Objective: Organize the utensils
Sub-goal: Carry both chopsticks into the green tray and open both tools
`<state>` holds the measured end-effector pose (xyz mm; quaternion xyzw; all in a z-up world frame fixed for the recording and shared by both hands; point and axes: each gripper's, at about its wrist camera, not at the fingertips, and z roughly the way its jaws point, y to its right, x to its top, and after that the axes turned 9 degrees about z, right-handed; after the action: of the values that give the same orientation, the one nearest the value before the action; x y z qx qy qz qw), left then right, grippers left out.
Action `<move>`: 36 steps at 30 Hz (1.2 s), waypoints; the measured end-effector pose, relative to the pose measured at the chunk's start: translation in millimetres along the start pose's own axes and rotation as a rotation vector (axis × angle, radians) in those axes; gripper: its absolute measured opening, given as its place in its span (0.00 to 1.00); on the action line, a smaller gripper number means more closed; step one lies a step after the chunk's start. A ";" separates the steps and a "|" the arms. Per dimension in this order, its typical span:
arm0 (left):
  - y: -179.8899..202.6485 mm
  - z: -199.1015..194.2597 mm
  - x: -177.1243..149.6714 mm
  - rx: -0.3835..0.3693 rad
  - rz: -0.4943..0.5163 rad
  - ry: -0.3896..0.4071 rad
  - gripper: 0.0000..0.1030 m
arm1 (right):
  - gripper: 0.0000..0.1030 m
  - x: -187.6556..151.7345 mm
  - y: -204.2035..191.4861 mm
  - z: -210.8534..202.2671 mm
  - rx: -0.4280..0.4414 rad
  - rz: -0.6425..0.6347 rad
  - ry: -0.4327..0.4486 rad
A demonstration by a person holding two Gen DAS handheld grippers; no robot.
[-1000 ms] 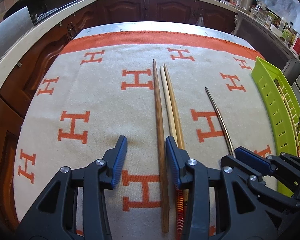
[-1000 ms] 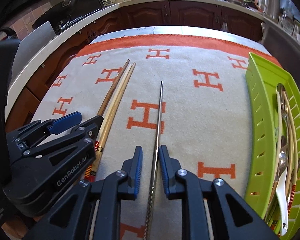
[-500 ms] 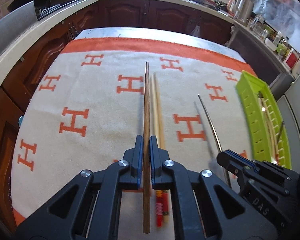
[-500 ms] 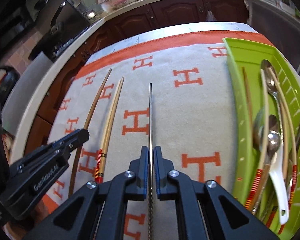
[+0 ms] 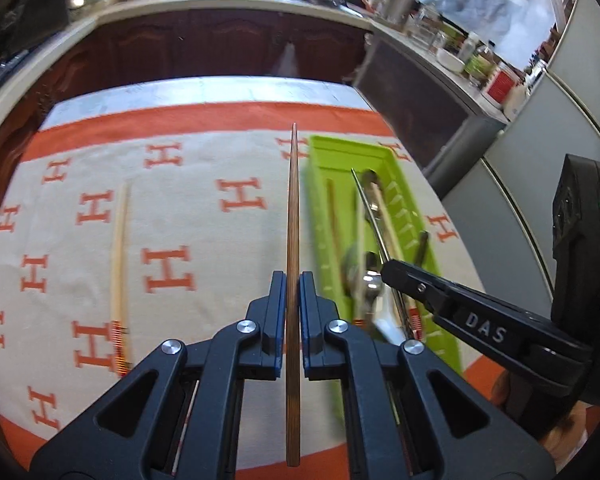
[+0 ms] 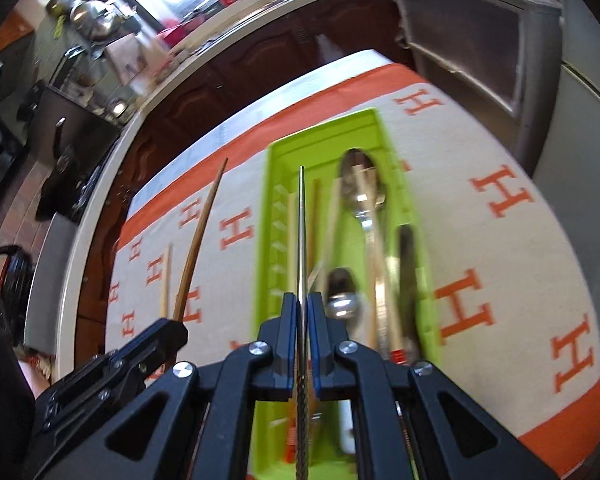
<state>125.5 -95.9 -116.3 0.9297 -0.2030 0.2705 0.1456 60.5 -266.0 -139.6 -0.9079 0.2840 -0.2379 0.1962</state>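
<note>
Both grippers, left (image 5: 293, 284) clamping the brown chopstick (image 5: 292, 216), right (image 6: 300, 304) the metal chopstick (image 6: 301, 220), have reached the green tray (image 6: 266, 240).

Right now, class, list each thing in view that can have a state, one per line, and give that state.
Left tool: shut on the dark wooden chopstick, lifted off the cloth.
Right tool: shut on the metal chopstick, held over the green tray.
Green tray: resting on the cloth, already holding spoons and chopsticks.
Pale chopsticks: lying on the cloth, not yet picked up.
</note>
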 end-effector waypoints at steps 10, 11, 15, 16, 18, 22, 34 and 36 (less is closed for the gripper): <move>58.4 45.2 8.6 -0.025 0.022 -0.093 0.04 | 0.06 14.9 33.5 5.0 -0.003 -0.002 0.010; 59.2 48.9 8.0 -0.025 0.011 -0.095 0.04 | 0.06 16.2 33.1 6.4 0.002 -0.004 0.009; 54.9 60.4 4.7 -0.015 0.006 -0.122 0.04 | 0.06 18.3 37.4 7.8 0.023 0.004 0.008; 55.0 60.4 4.4 -0.014 0.014 -0.122 0.04 | 0.07 18.2 38.0 8.4 0.026 0.006 0.006; 57.1 58.3 4.4 -0.005 0.032 -0.126 0.06 | 0.07 16.9 40.1 9.8 0.031 0.009 -0.001; 53.1 45.6 2.1 0.012 0.038 -0.120 0.12 | 0.07 13.0 41.0 8.4 0.045 0.007 -0.007; 14.2 3.2 -16.9 0.103 -0.030 -0.070 0.36 | 0.07 -5.9 28.1 -5.6 0.044 -0.031 0.011; 6.5 -4.3 -19.3 0.125 -0.044 -0.058 0.36 | 0.07 -9.4 22.3 -9.8 0.043 -0.040 0.021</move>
<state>105.8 -94.1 -122.7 0.9487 -0.1692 0.2525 0.0873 39.0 -279.5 -145.7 -0.9065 0.2624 -0.2574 0.2079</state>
